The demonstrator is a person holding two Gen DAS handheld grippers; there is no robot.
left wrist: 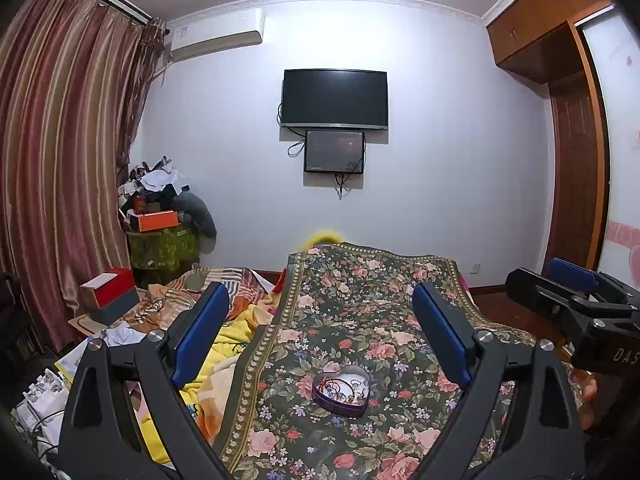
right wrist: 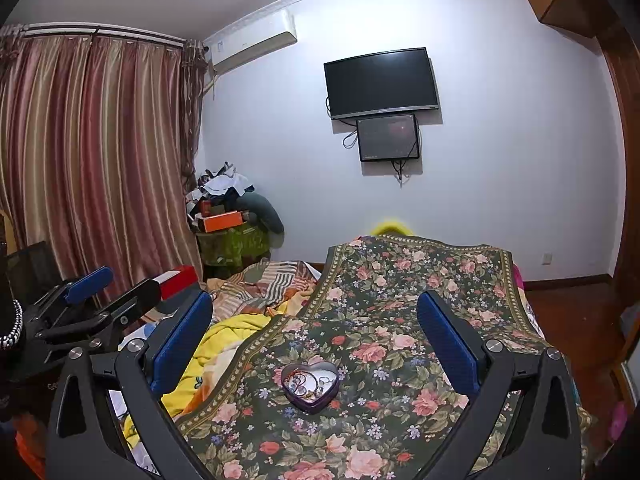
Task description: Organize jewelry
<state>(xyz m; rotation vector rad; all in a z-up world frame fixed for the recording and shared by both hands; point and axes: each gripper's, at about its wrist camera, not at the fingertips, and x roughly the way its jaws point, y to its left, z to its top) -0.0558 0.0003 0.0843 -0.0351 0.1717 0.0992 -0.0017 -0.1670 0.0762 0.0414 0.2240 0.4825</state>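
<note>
**Both grippers spread wide above a heart-shaped jewelry tin on a floral bedspread**

At the far left hang striped reddish curtains [left wrist: 60, 152], with a red and grey box [left wrist: 110, 294] below them on cluttered bedding. Behind it a corner pile of boxes and cloth [left wrist: 160, 208] stands under the wall air conditioner [left wrist: 218, 38].

Next comes the left gripper [left wrist: 320, 320], its blue-padded fingers [left wrist: 202, 328] spread wide and holding nothing. The heart-shaped tin [left wrist: 341, 390] lies between the two fingers in the left wrist view, below their tips and somewhat nearer the right-hand finger. It holds a tangle of rings and bangles [left wrist: 344, 386]; single pieces are too small to tell apart. The tin rests on the floral bedspread [left wrist: 360, 300], well in from its bordered edges, with bare cloth all around it. A yellow blanket [left wrist: 236, 336] lies crumpled just beside the spread's left border.

On the wall ahead hangs a dark television [left wrist: 334, 98] with a smaller screen [left wrist: 334, 152] just beneath.

The right gripper [right wrist: 316, 322] is likewise wide apart and empty; in its view the tin sits between the fingers, slightly left of centre, untouched. Right of the bed there is open wooden floor [right wrist: 568, 312], then a brown wardrobe [left wrist: 568, 152] at the edge.
</note>
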